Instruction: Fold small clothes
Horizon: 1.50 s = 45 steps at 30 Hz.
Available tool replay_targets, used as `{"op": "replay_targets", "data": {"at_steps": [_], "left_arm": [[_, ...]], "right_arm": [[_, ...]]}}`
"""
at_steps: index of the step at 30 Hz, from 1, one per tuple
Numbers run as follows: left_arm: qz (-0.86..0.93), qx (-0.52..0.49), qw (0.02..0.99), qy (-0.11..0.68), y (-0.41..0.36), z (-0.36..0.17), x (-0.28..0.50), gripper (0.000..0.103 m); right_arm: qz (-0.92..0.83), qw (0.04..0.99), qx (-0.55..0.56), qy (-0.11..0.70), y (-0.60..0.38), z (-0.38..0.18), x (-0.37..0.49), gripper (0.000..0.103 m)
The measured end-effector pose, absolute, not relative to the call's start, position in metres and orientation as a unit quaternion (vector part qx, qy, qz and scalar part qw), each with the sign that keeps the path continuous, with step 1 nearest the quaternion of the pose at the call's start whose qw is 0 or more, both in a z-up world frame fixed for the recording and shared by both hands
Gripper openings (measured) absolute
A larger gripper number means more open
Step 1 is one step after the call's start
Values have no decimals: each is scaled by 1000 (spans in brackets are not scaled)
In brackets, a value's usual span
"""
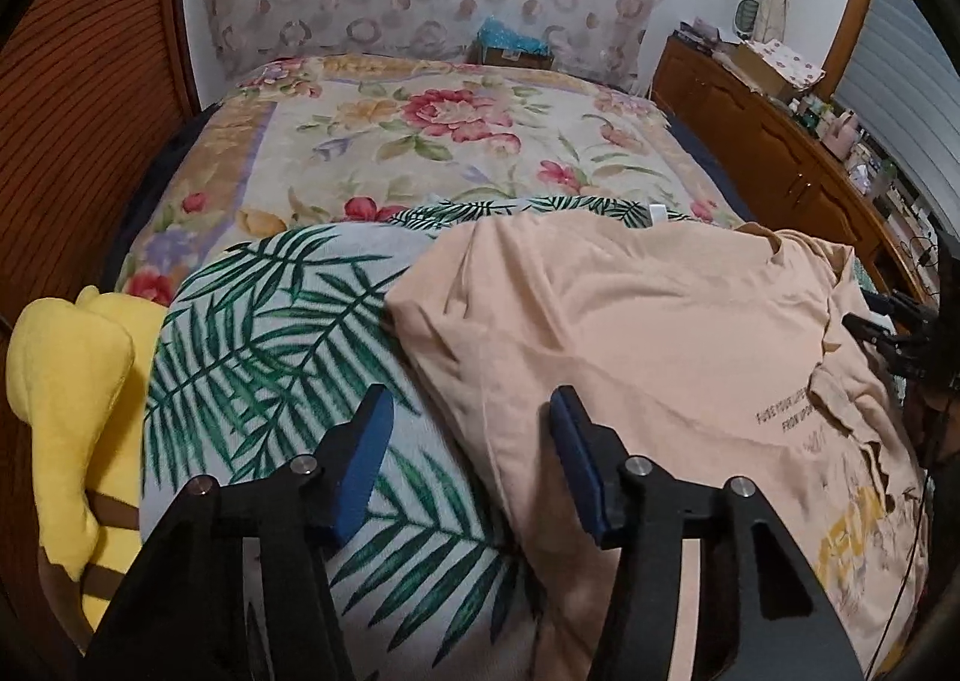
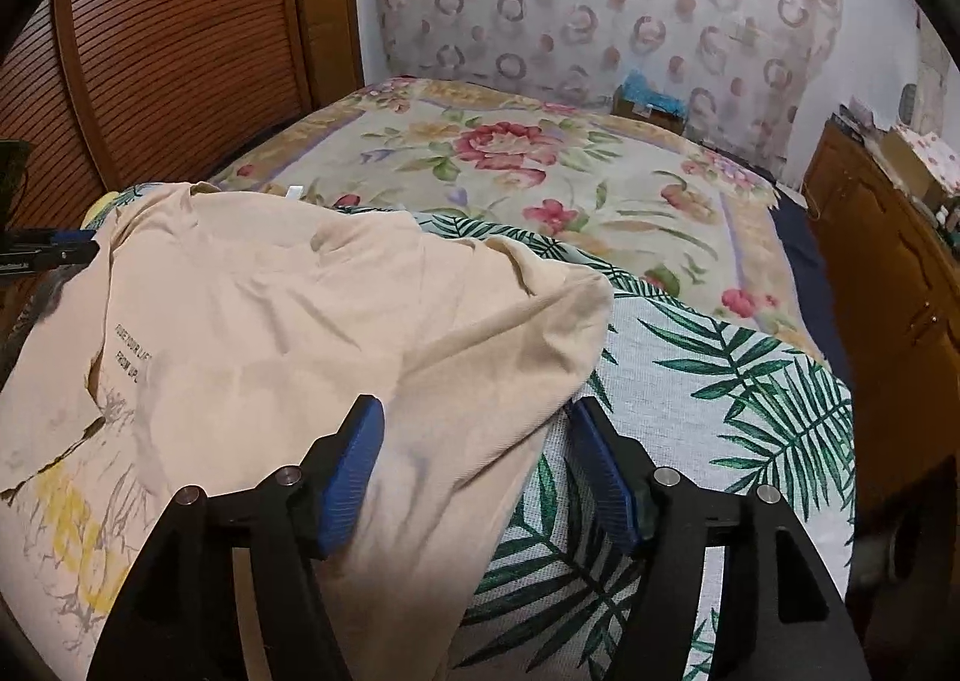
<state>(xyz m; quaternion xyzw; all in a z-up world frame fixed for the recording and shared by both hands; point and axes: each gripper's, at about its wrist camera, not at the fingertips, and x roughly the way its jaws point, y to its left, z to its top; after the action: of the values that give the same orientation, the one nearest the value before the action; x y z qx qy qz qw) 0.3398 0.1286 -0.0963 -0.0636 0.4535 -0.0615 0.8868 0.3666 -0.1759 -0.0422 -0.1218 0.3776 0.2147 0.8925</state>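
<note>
A peach T-shirt (image 1: 630, 333) with dark lettering and a yellow print lies crumpled on a palm-leaf cloth (image 1: 270, 333) at the near end of the bed. My left gripper (image 1: 471, 405) hovers open over the shirt's left edge, its blue pads (image 1: 360, 459) apart, with leaf cloth and the shirt's hem showing between them. In the right wrist view the same shirt (image 2: 270, 321) spreads to the left, and my right gripper (image 2: 474, 408) stands open over its right edge. Cloth lies between its pads (image 2: 351, 477) without being pinched. Each gripper appears at the other view's side edge.
A floral blanket (image 1: 432, 141) covers the far part of the bed. A yellow plush toy (image 1: 72, 381) sits at the left. A slatted wooden panel (image 2: 180, 51) stands on the left and a cluttered wooden dresser (image 1: 780, 141) on the right. A cardboard box (image 1: 516, 51) rests by the far wall.
</note>
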Motion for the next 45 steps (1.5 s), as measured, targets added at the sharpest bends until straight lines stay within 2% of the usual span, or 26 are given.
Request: {"op": "replay_targets", "data": {"at_steps": [3,5,6,10,11,12,13,14,20,29,45], "left_arm": [[-70,-59,886,454,124,-96,344,47],[-78,-58,885,455,122,-95,346,19],[-84,-53,884,457,119,-94,347,8],[-98,-40,891,441,107,-79,339,6],[-102,-41,895,433,105,-72,335,5],[-105,-42,899,424,102,-64,331,5],[-109,-42,901,418,101,-58,328,5],[-112,-41,905,409,98,-50,322,5],[-123,-41,923,361,91,-9,288,5],[-132,-43,945,295,96,42,212,5],[-114,-63,957,260,116,20,30,5]], "right_arm": [[212,893,-122,378,-176,-42,366,70],[209,893,-124,378,-176,-42,366,72],[209,893,-123,378,-177,-41,366,72],[209,893,-125,378,-178,-41,366,69],[217,892,-122,377,-178,-40,367,56],[222,892,-124,373,-177,-39,367,27],[229,890,-122,374,-177,-37,368,8],[235,887,-116,381,-176,-35,371,6],[233,900,-89,357,-182,-12,361,5],[255,925,-58,277,-214,49,271,5],[257,929,-50,262,-268,41,62,5]]}}
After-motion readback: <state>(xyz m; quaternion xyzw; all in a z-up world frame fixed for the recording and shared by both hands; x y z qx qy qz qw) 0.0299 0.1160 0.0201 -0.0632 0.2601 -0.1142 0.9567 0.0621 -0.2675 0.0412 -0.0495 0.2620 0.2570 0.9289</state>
